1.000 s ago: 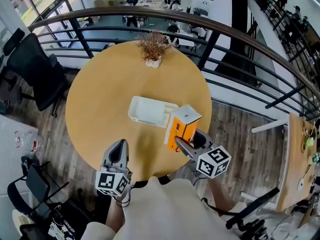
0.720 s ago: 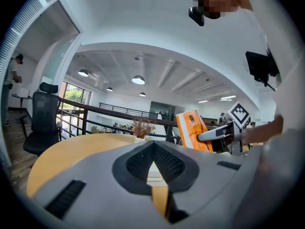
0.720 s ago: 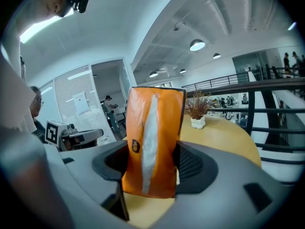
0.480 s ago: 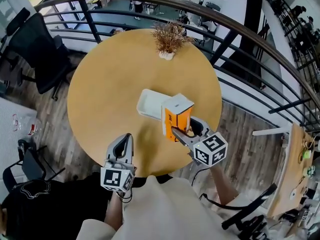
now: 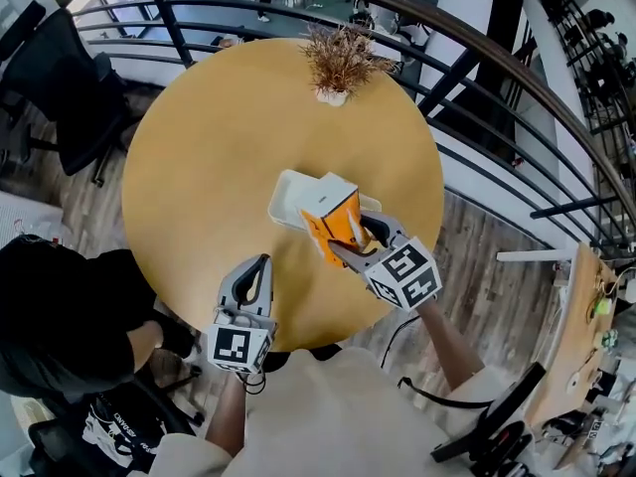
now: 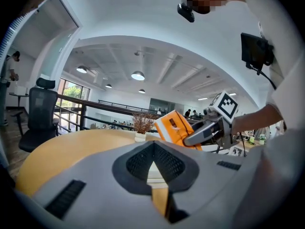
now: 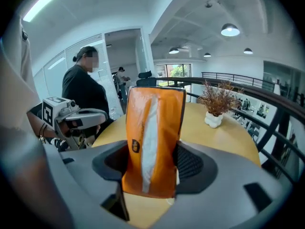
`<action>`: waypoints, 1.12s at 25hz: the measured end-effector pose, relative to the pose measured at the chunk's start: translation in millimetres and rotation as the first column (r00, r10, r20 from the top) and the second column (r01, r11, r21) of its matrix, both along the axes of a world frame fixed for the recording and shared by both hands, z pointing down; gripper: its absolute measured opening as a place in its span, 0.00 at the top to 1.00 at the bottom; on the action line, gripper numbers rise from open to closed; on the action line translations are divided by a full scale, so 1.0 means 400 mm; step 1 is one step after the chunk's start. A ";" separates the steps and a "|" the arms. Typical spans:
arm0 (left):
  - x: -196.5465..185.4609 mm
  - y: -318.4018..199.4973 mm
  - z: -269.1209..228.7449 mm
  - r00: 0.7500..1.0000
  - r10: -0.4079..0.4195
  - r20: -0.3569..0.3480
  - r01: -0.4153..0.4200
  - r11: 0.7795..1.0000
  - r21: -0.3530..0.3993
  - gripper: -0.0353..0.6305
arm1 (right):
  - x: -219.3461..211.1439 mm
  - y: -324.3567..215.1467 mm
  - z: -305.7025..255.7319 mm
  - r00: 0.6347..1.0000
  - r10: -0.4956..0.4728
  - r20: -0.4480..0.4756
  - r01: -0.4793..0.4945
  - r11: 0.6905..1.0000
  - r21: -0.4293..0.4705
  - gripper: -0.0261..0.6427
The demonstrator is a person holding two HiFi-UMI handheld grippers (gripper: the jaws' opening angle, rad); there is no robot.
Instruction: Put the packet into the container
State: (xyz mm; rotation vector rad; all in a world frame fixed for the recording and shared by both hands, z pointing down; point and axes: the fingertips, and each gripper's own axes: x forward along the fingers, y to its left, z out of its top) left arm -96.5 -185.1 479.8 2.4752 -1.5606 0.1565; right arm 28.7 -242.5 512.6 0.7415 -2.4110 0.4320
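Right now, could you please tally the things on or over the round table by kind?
Orange packet: 1
White container: 1
Potted plant: 1
Grippers: 2, the left gripper and the right gripper
Total: 5

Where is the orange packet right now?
In the head view, the orange packet is clamped in the right gripper, tilted over the white container near the middle of the table.

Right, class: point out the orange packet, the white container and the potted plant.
orange packet (image 5: 334,229), head view, orange side face
white container (image 5: 286,196), head view, left rim
potted plant (image 5: 333,95), head view, white pot
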 end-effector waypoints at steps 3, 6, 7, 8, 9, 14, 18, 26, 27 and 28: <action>0.006 -0.004 0.000 1.000 -0.001 -0.009 0.001 1.000 -0.005 0.94 | -0.004 -0.037 0.024 0.991 -0.068 -0.112 0.069 0.998 0.005 0.53; 0.001 -0.003 -0.003 1.000 -0.008 -0.015 0.008 1.000 -0.006 0.94 | -0.028 -0.072 0.041 0.958 -0.153 -0.242 0.164 0.986 0.025 0.53; 0.000 0.000 -0.003 1.000 -0.010 -0.015 0.010 1.000 -0.007 0.94 | -0.037 -0.080 0.046 0.940 -0.183 -0.289 0.201 0.979 0.032 0.53; -0.002 0.004 -0.004 1.000 -0.013 -0.015 0.012 1.000 -0.010 0.94 | -0.044 -0.086 0.054 0.919 -0.213 -0.332 0.236 0.971 0.030 0.53; -0.005 0.007 -0.004 1.000 -0.016 -0.015 0.016 1.000 -0.011 0.94 | -0.051 -0.090 0.063 0.899 -0.242 -0.365 0.267 0.964 0.017 0.53; -0.024 0.013 -0.011 0.999 -0.035 -0.013 0.035 0.999 -0.011 0.94 | -0.073 -0.104 0.112 0.791 -0.367 -0.489 0.381 0.921 -0.076 0.54; -0.043 0.017 -0.018 0.999 -0.046 -0.012 0.046 0.999 -0.010 0.94 | -0.077 -0.117 0.144 0.687 -0.441 -0.577 0.435 0.886 -0.159 0.54; -0.062 0.024 -0.028 0.999 -0.048 -0.015 0.048 0.999 -0.007 0.94 | -0.102 -0.118 0.205 0.592 -0.498 -0.633 0.406 0.863 -0.300 0.54; -0.063 0.023 -0.029 0.999 -0.048 -0.015 0.048 0.999 -0.006 0.94 | -0.101 -0.122 0.216 0.585 -0.504 -0.636 0.397 0.861 -0.317 0.54; -0.064 0.022 -0.030 0.999 -0.047 -0.014 0.047 0.999 -0.005 0.94 | -0.101 -0.126 0.228 0.577 -0.510 -0.639 0.391 0.858 -0.332 0.54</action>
